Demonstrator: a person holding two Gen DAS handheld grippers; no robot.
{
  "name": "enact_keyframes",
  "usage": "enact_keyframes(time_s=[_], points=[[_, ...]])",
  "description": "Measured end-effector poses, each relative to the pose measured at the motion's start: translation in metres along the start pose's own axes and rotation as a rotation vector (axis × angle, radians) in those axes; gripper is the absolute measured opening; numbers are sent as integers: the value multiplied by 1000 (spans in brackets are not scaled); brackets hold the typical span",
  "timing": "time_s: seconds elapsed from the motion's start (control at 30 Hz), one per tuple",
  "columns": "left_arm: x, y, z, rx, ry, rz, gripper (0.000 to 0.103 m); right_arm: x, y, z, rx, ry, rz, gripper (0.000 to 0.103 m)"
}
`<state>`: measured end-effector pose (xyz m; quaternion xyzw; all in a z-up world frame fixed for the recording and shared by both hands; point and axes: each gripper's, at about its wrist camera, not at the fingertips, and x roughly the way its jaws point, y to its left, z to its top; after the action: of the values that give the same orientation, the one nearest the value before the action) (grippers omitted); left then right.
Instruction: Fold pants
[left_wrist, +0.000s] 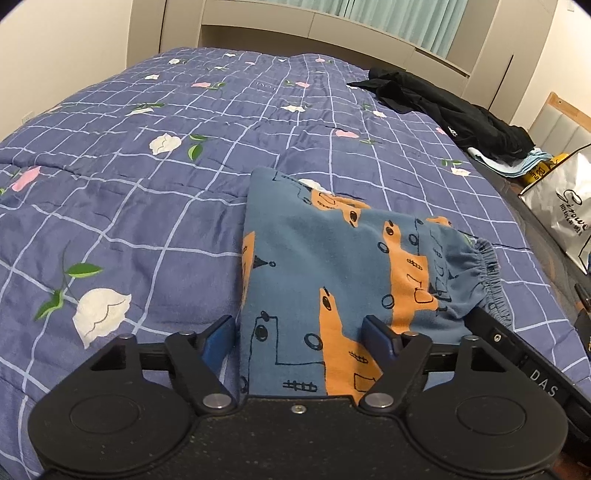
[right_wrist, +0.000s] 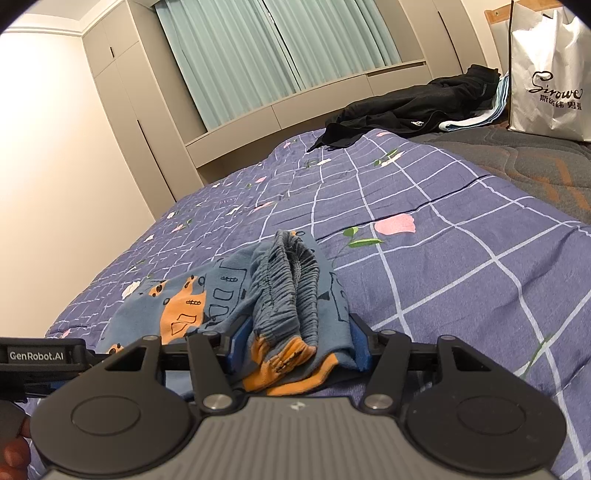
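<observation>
Blue pants (left_wrist: 325, 258) with orange print lie folded on the purple checked quilt (left_wrist: 147, 221). Their gathered waistband (left_wrist: 487, 269) is at the right. My left gripper (left_wrist: 299, 336) stands open astride the near end of the pants. Its left pad is beside the cloth's left edge and its right pad rests on top of the fabric. In the right wrist view the waistband (right_wrist: 288, 280) is bunched up, and my right gripper (right_wrist: 299, 343) is shut on that bunch of the pants (right_wrist: 184, 306), both pads against the cloth. The two grippers are close together, side by side.
Black clothes (left_wrist: 461, 110) lie heaped at the far right of the bed, on light blue folded cloth. A white shopping bag (right_wrist: 550, 74) stands on the grey mattress cover (right_wrist: 535, 166) at the right. Beige cupboards and green curtains (right_wrist: 258, 55) back the bed.
</observation>
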<state>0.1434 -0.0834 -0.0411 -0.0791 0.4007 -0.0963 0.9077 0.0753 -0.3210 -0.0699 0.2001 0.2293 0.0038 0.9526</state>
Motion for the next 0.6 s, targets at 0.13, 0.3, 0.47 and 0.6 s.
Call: enact_keyframes(time_s=[0.13,0.3,0.47,0.6], points=[[-2,-2,0,1,-5,-7,68,0,2,-1,-6,-5,-2,57],[-4,-3,0,2,-11,-2,62,-1,5,-2,-21,-11,-3,53],[-7,-5,0,5,-23,4,54,-2,8,-3,-39,-20,-3,47],[-9,-5,0,5,-34,7,46,-3,11,-3,-58,-27,2,41]])
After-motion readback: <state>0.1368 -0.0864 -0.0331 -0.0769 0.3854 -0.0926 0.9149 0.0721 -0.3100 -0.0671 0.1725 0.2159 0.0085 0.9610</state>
